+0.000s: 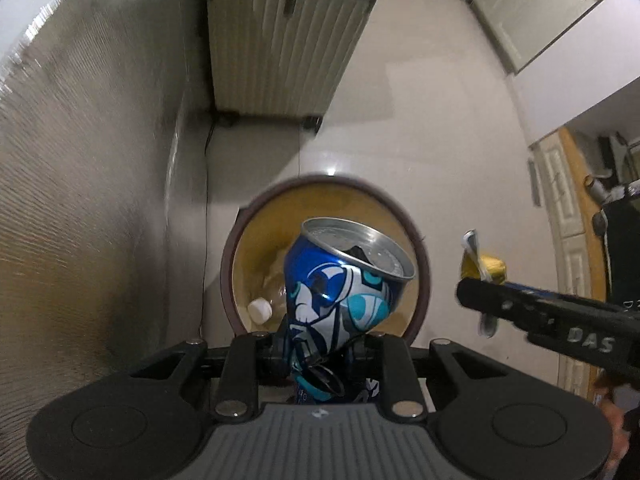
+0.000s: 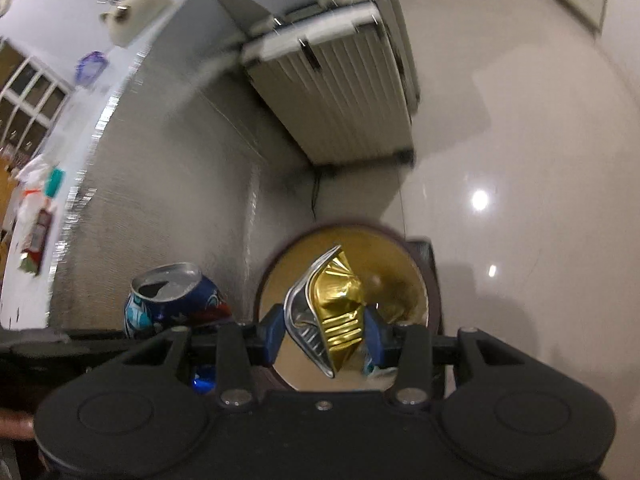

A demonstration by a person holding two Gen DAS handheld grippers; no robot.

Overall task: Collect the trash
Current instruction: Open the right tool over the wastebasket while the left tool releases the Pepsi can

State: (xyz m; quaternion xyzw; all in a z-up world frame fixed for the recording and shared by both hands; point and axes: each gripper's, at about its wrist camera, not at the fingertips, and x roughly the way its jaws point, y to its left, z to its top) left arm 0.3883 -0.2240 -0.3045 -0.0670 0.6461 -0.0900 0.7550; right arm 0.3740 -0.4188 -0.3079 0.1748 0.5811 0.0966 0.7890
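My left gripper (image 1: 320, 350) is shut on a dented blue and white can (image 1: 340, 292) and holds it over the round bin (image 1: 256, 216), which stands on the floor with a brown rim and yellow inside. A small white lump (image 1: 260, 310) lies in the bin. My right gripper (image 2: 325, 332) is shut on a crushed gold can (image 2: 334, 312) and holds it over the same bin (image 2: 434, 296). The blue can (image 2: 176, 300) shows at the left in the right wrist view. The right gripper (image 1: 486, 300) with the gold can (image 1: 486, 266) shows at the right in the left wrist view.
A ribbed beige suitcase (image 1: 280, 40) stands on the pale tiled floor (image 1: 440, 140) beyond the bin. A grey textured wall (image 1: 80, 200) runs close along the left. White cabinets (image 1: 560, 32) stand at the far right. A thin cable (image 1: 206, 208) runs down beside the wall.
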